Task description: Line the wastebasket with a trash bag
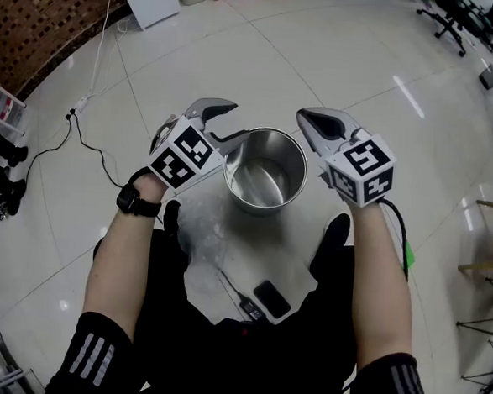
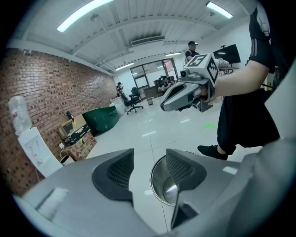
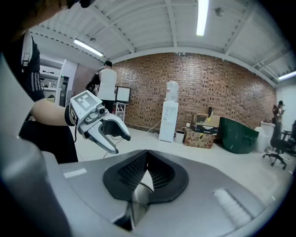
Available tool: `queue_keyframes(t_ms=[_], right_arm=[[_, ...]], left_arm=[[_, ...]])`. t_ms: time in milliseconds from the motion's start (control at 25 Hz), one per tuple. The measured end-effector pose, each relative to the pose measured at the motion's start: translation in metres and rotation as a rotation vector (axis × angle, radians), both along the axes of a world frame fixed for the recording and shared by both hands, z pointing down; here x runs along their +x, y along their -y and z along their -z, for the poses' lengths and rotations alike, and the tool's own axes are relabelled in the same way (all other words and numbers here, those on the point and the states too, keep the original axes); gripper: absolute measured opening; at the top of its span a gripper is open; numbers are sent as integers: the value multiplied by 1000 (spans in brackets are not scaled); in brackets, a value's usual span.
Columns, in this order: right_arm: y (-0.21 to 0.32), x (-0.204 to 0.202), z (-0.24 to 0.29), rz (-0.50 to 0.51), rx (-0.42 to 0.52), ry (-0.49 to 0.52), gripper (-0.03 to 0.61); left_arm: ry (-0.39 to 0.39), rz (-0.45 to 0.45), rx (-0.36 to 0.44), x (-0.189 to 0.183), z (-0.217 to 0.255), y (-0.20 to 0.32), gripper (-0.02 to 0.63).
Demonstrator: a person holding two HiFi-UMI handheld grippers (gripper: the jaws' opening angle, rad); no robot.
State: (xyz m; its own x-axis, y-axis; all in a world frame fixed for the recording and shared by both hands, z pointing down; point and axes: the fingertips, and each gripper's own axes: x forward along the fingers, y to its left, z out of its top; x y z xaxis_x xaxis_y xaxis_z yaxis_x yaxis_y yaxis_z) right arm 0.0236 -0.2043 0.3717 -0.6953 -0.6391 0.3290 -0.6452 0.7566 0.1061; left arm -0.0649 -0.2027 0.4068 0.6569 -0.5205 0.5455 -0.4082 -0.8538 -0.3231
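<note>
Currently, on the pale tiled floor [image 1: 340, 64], your round shiny steel wastebasket [image 1: 267, 203] stands unlined beside the crumpled clear plastic trash bag [image 1: 200, 235], probably limp and slippery, so pinch its rim with the spread-jawed left gripper [image 1: 233, 122], since the right gripper [image 1: 307, 119] is pressed together, empty.

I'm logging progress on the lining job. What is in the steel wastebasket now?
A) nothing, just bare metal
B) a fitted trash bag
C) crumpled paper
A: in the head view the wastebasket shows a bare, shiny metal inside, with no bag over its rim.
</note>
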Motion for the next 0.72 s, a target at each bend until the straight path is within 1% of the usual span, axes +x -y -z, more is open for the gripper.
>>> queue_keyframes(t_ms=[240, 400, 560, 720], right_arm=[[1, 0, 2, -6, -2, 7, 6], [0, 2, 3, -10, -1, 10, 6], [0, 2, 2, -5, 2, 3, 6], [1, -2, 4, 1, 5, -9, 6]], left_arm=[[13, 16, -12, -8, -5, 3, 215], [36, 41, -40, -17, -17, 6, 215], [92, 59, -85, -24, -42, 8, 215], [126, 104, -162, -45, -73, 13, 222]])
